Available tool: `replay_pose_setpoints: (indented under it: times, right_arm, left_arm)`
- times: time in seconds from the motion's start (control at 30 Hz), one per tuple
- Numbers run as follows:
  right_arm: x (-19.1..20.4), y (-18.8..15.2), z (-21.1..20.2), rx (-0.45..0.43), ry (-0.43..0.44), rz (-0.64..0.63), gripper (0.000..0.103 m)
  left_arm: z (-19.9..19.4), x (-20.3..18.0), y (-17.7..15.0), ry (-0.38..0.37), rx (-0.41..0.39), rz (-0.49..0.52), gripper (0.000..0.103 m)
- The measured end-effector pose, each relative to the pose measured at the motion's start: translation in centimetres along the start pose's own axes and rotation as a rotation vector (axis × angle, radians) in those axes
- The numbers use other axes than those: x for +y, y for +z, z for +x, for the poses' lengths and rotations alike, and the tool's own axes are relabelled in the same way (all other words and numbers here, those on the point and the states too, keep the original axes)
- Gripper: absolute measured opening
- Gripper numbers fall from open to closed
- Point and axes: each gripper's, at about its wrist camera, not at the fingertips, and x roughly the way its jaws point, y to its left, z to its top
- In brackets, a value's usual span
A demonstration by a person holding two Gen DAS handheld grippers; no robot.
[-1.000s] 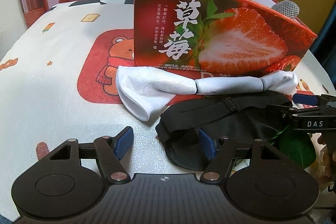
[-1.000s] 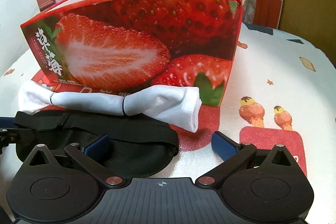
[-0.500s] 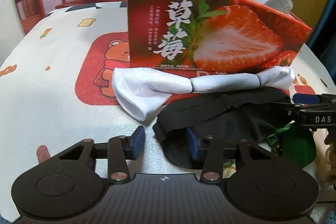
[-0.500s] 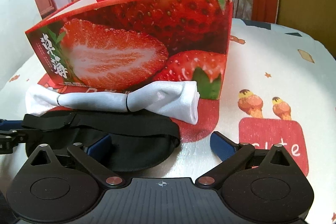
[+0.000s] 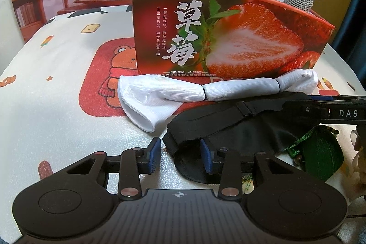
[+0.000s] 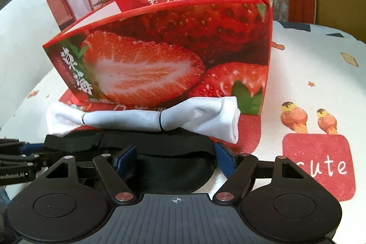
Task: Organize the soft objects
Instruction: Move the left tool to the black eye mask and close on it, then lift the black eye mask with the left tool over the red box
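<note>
On the cartoon-print tablecloth (image 5: 57, 88), the black eye mask (image 5: 240, 129) lies with its long axis left-right. I have my left gripper (image 5: 180, 158) and right gripper (image 6: 175, 160) at opposite ends, each with an end of the mask between its jaws, which have just been closing. I can't tell if the pads pinch yet.

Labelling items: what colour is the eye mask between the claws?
Black eye mask, strap included; clearest in the right wrist view.

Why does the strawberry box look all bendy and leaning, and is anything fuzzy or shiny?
Left wrist view: the fisheye lens curves the strawberry box and table edge; corners go dark; the picture is sharp, the light warm and soft. Right wrist view: the same bending tilts the box; the white sock shines a little but is not washed out; the room behind looks slightly blurry.
</note>
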Motion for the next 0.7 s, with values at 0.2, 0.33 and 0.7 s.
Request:
replay_pose_setpoints:
  times: [0.2, 0.33, 0.7]
  right_arm:
    - [-0.7, 0.0, -0.4, -0.003, 0.022, 0.057, 0.048]
    - [-0.9, -0.3, -0.8, 0.005, 0.037, 0.076, 0.029]
    - [-1.3, -0.2, -3.4, -0.082, 0.053, 0.111, 0.008]
  left_arm:
    - [-0.1, 0.1, 0.0, -0.006, 0.001, -0.006, 0.033]
    - [-0.3, 0.4, 0.0, -0.007, -0.004, -0.016, 0.024]
    - [-1.5, 0.9, 0.4, 0.024, -0.056, -0.041, 0.008]
